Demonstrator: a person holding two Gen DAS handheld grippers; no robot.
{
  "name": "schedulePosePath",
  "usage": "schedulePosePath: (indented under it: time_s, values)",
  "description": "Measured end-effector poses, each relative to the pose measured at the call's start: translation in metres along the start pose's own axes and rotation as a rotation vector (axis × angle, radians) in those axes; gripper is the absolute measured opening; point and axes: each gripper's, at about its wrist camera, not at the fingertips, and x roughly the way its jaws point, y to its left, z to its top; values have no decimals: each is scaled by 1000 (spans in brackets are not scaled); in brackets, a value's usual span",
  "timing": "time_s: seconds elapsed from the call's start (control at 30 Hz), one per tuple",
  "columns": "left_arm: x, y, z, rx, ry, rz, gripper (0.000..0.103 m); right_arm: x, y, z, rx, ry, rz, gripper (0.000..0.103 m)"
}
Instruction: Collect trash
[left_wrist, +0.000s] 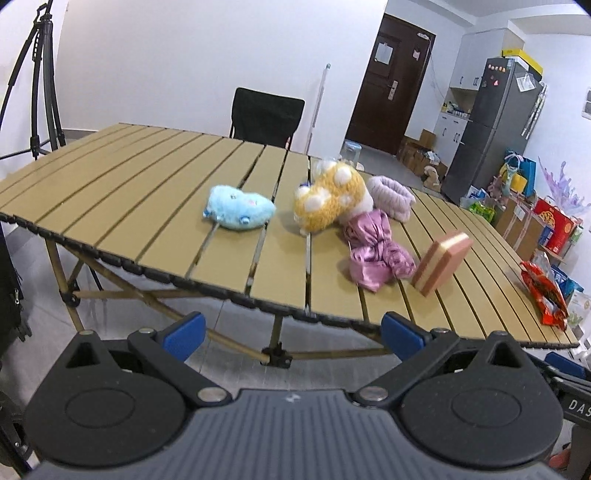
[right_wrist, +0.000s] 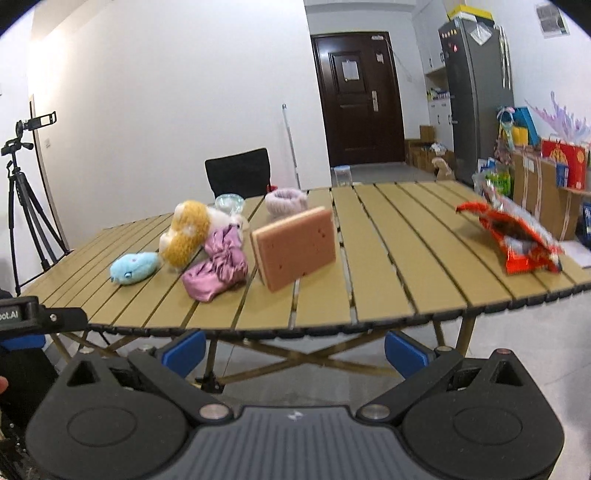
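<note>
Hovering in front of the near edge of the slatted tan folding worktop (right_wrist: 388, 295), the right gripper (right_wrist: 294, 345) has its blue pads spread wide with nothing between them, and the left gripper (left_wrist: 291, 328) is open and empty in the same way; neither touches anything yet. The likely trash is the crumpled red foil snack wrapper (right_wrist: 517, 236), which lies near the right edge of the worktop, well apart from the other things; I judge it light and slippery, so a gripper closing too high could only push it, and it could slide off that edge to the floor. A second risk is a wrong choice; the pink and cream rectangular sponge (right_wrist: 295, 247), the shiny pink satin cloth bundle (right_wrist: 216, 267), the yellow plush toy with white spots (right_wrist: 184, 232) and the small blue plush toy (right_wrist: 133, 267) stand close together and are perhaps not trash. The right wrist view shows the open mouth of the wrapper and a clear crumpled plastic piece (right_wrist: 229, 202) behind the yellow toy; the left wrist view shows the wrapper (left_wrist: 545, 295) only at its margin, but the lilac fluffy ring (left_wrist: 392, 197) more plainly. No bin is visible in either view.
</note>
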Motion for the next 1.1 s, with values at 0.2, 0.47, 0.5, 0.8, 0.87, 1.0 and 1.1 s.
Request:
schedulePosePath:
  time_s: [0.2, 0.47, 0.5, 0.8, 0.87, 1.0, 1.1]
  values:
    - [11, 1, 16, -8, -23, 14, 103, 11, -2, 14, -9, -29, 3, 103]
    - [34, 9, 33, -23, -16, 34, 103, 39, 6, 27, -54, -52, -3, 103]
    - [37, 10, 35, -24, -12, 38, 103, 42, 7, 29, -55, -55, -6, 103]
    - [60, 19, 50, -31, 6, 66, 103, 80, 20, 43, -47, -77, -37, 103]
    - [65, 22, 55, -36, 8, 73, 103, 88, 24, 45, -49, -76, -47, 103]
    - [74, 26, 64, -46, 8, 82, 103, 102, 34, 50, -53, -83, -111, 103]
    - [79, 26, 69, -49, 4, 85, 103, 112, 39, 53, -52, -83, -145, 103]
